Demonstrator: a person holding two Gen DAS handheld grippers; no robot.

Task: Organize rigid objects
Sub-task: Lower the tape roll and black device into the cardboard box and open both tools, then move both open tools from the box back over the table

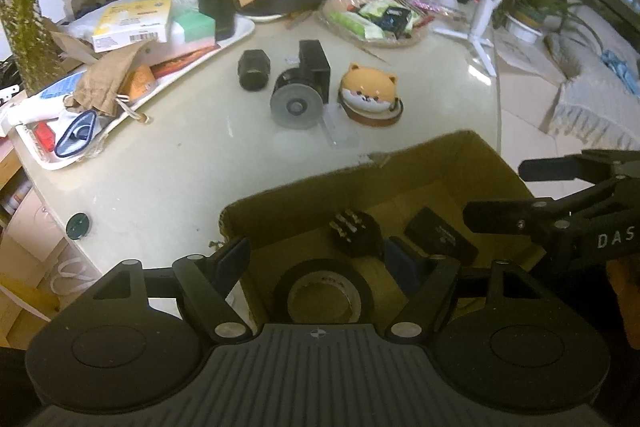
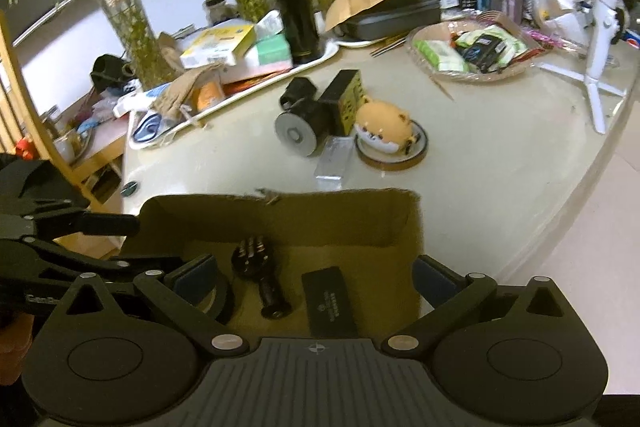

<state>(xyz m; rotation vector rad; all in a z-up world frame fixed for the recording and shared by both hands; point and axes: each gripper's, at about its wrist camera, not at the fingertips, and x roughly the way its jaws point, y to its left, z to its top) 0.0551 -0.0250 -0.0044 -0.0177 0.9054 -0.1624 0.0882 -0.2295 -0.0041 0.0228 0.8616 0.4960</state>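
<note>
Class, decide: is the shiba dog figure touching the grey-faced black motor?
Apart. The left wrist view shows bare table between the shiba dog figure and the motor.

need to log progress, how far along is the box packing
Done: a tape roll, a black mount and a flat black case lie in the cardboard box. In hand: nothing; both claws hang open over it. Left on the table: the black cap, wheeled block, clear case, dog coaster.

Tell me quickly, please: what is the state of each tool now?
Left tool: open, holding nothing, over the tape roll in the cardboard box.
Right tool: wide open, holding nothing, above the box.
</note>
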